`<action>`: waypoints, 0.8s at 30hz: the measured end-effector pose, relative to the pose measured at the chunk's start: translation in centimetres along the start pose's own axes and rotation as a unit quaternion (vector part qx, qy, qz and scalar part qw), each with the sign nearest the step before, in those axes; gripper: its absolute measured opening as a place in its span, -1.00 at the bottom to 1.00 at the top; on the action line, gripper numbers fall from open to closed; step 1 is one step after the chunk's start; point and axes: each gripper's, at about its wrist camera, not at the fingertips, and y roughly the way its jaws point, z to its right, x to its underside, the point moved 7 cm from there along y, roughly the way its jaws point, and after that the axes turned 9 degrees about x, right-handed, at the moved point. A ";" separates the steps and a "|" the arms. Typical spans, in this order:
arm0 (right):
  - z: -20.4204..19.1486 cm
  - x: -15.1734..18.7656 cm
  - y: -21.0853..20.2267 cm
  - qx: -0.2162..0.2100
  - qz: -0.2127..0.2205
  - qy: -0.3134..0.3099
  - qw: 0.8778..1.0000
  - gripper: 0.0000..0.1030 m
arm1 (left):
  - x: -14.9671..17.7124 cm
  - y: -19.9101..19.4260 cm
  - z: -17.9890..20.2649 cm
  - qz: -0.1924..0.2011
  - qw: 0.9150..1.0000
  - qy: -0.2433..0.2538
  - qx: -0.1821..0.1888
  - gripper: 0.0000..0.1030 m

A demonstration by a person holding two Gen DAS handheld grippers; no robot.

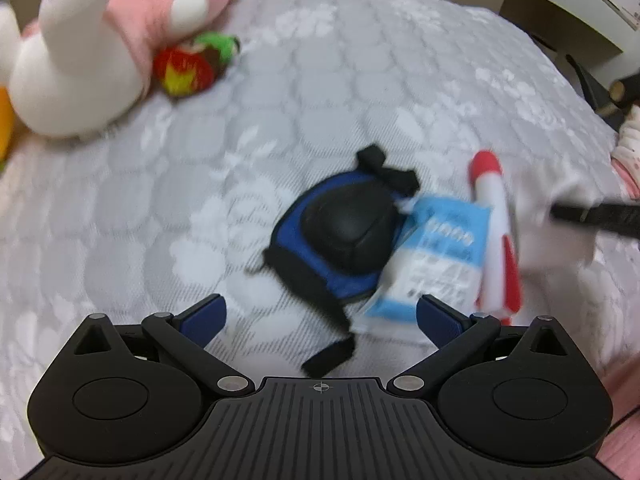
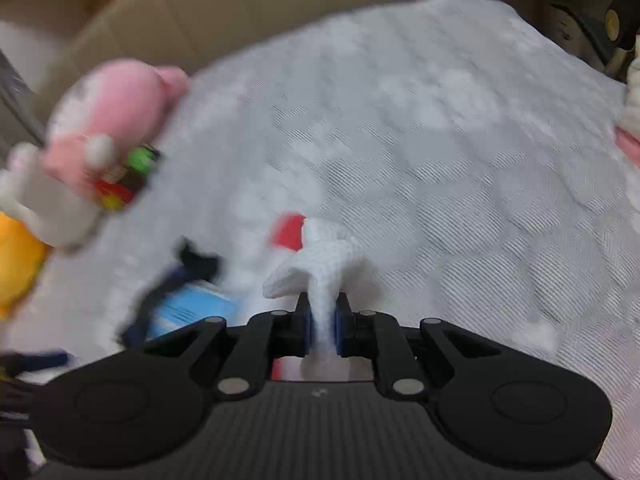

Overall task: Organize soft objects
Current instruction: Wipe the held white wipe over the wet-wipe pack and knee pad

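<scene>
Pinching a fold of the white knitted cloth (image 2: 320, 276) between my right tongs (image 2: 322, 320), I held it bunched and drawn up off the bed (image 2: 440, 160), likely so it would come away clear of the clutter beside it. My left tongs (image 1: 320, 316) stood wide apart and empty above the blue and black knee pad (image 1: 340, 236), a fair guess at my next pick. That pad lay in the middle of the quilted grey mattress, its straps trailing, touching a light blue tissue pack (image 1: 432, 256), with a red and white plush rocket (image 1: 496, 232) just beyond. Well apart, at the far corner, a pink and white plush rabbit (image 1: 80, 40) lay against a small red and green plush (image 1: 192, 64). The knit looked thin, ribbed and limp, drooping either side of the pads.
</scene>
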 end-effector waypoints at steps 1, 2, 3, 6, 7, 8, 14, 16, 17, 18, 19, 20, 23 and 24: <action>-0.8 -0.4 -0.6 -0.023 0.006 0.004 1.000 -0.75 | 0.3 0.8 -0.7 -0.008 1.000 -0.013 0.003 1.00; -1.9 -0.8 -1.1 -0.050 0.009 0.005 0.999 -0.75 | 0.7 1.6 -1.1 -0.019 0.999 -0.026 0.005 1.00; -3.0 -1.0 -1.4 -0.070 0.009 0.007 0.997 -0.75 | 1.0 2.2 -1.1 -0.031 0.999 -0.029 0.010 1.00; -7.7 -1.2 -0.8 -0.138 -0.017 -0.005 0.990 -0.71 | 0.4 2.5 -0.2 -0.029 0.999 -0.001 0.016 1.00; -9.1 -0.9 -0.1 -0.152 -0.032 -0.012 0.988 -0.71 | 0.1 2.4 0.1 -0.023 1.000 0.008 0.015 1.00; -10.9 -0.3 0.9 -0.164 -0.053 -0.023 0.985 -0.71 | -0.2 2.3 0.1 -0.018 1.000 0.012 0.014 1.00; -15.4 3.3 5.9 -0.079 -0.082 -0.127 0.985 -0.75 | 0.8 3.5 -2.1 -0.051 0.998 -0.035 0.008 1.00; -14.9 3.3 6.0 -0.065 -0.072 -0.132 0.986 -0.74 | 0.9 3.9 -2.9 -0.065 0.995 -0.064 0.027 1.00; -14.4 3.1 5.9 -0.062 -0.071 -0.127 0.987 -0.75 | 0.8 4.0 -3.1 -0.065 0.994 -0.075 0.034 1.00; -13.7 2.8 5.7 -0.053 -0.068 -0.127 0.988 -0.75 | 0.6 4.1 -3.3 -0.064 0.993 -0.086 0.041 1.00; -13.0 2.5 5.4 -0.043 -0.064 -0.126 0.989 -0.75 | 0.4 4.3 -3.6 -0.064 0.992 -0.096 0.047 1.00; -12.4 2.2 5.2 -0.033 -0.061 -0.125 0.990 -0.75 | 0.2 4.3 -3.4 -0.063 0.992 -0.098 0.057 1.00; -10.0 1.4 3.8 -0.001 -0.041 -0.126 0.991 -0.75 | 0.1 4.4 -2.4 -0.064 0.990 -0.090 0.090 1.00; -9.1 1.3 3.2 0.006 -0.035 -0.122 0.992 -0.76 | 0.1 4.4 -1.8 -0.066 0.990 -0.082 0.099 1.00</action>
